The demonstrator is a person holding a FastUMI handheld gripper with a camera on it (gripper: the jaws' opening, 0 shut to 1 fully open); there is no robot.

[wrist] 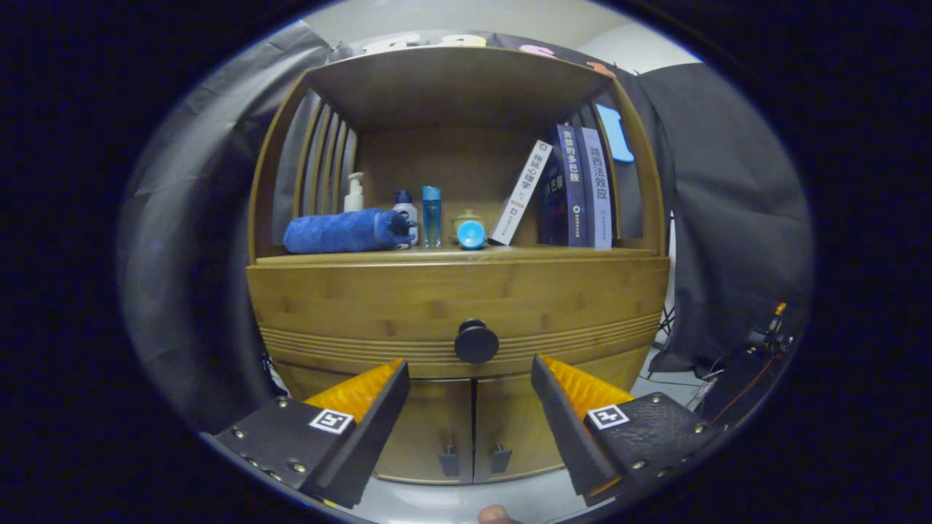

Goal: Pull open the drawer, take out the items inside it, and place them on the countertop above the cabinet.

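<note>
— Where's the claw (470, 367)?

— Held before the cabinet (459, 291), fingers (378, 397) spread wide, gripping nothing. The drawer (364, 309) is shut; its round knob (477, 340) sits just ahead, between the fingertips and a little above them, apart from both.

— What's inside?

— Hidden; the front covers it.

— And the countertop (451, 256)?

— A rolled towel (342, 231), three bottles (431, 216), some books (575, 185). A small pot behind the blue cap (471, 234) is hard to make out. The fingers cut off the lower doors (437, 437).

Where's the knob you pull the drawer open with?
The round knob sits in the middle of the closed drawer front, below the countertop, just ahead of the open gripper and centred between its fingers.
</note>
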